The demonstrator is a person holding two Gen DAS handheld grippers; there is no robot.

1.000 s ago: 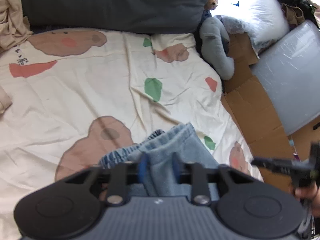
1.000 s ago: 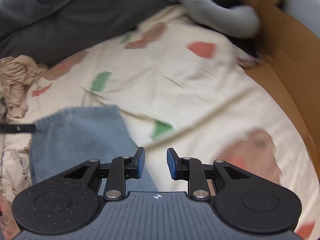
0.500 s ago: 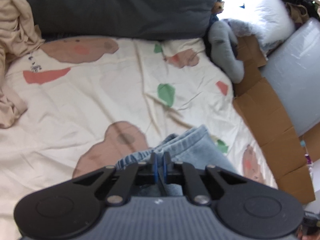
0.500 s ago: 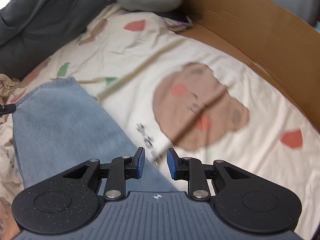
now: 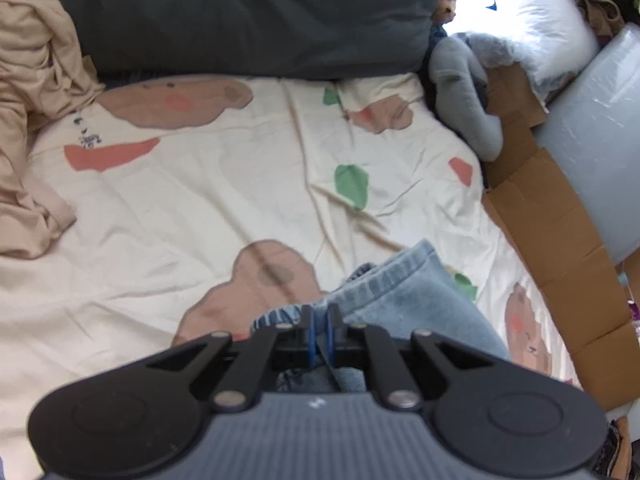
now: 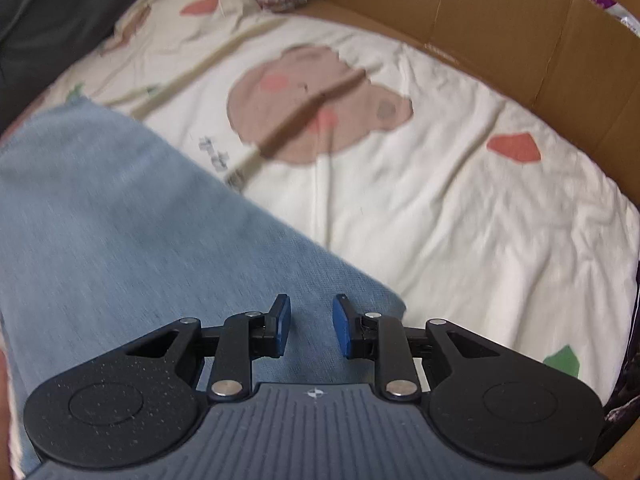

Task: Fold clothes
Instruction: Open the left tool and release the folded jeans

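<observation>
Only the left wrist view shows the top of the bed: a dark grey pillow across the upper frame and crumpled beige clothing at the left edge. The right wrist view instead shows a cardboard wall along the upper right. The left gripper, low and centred, is pinched tight on the gathered waistband of the light blue jeans. The right gripper hovers half-open over flat denim, gripping nothing, above the bear-print sheet.

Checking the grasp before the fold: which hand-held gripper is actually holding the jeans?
The left hand-held gripper: its jaws are pinched shut on the jeans. The right hand-held gripper hovers open above the denim, gripping nothing.
</observation>
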